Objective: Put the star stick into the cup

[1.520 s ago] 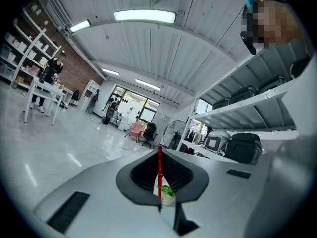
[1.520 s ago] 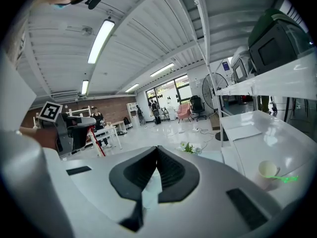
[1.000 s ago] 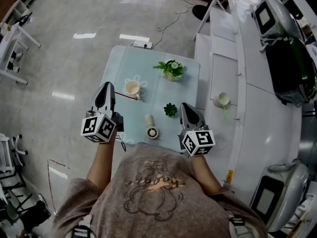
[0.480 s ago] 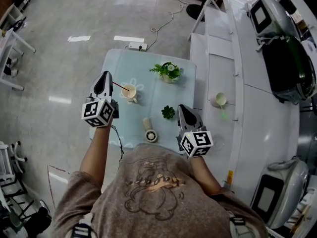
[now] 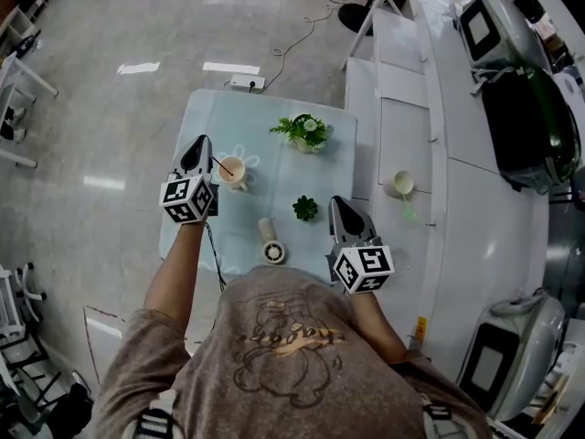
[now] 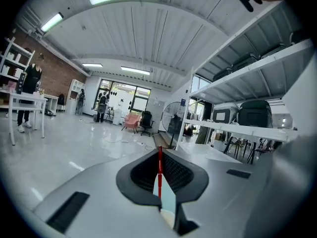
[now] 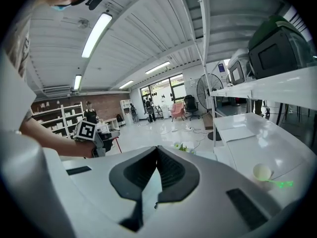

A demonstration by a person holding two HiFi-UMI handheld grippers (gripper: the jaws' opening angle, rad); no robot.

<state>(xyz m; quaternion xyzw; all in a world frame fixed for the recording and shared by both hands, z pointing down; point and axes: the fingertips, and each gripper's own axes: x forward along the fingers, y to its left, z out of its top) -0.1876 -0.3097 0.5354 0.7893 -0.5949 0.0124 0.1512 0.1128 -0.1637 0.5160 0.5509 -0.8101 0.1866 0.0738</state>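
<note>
A thin red stick runs from my left gripper to the mouth of the cream cup on the pale table. Whether its far end is inside the cup I cannot tell. In the left gripper view the stick stands upright between the jaws of the left gripper, which is shut on it. My right gripper hovers at the table's near right edge. Its jaws meet at the tip of the right gripper with nothing between them. From the right gripper view, the left gripper shows at the left.
A leafy plant stands at the table's far side and a small green succulent near the middle. A white cylinder lies near the front edge. On the white shelf to the right stands another cup with a green stick.
My left gripper has moved forward and down with the red stick, bringing the stick's far end from beside the cup to its mouth. The right gripper has stayed put.
</note>
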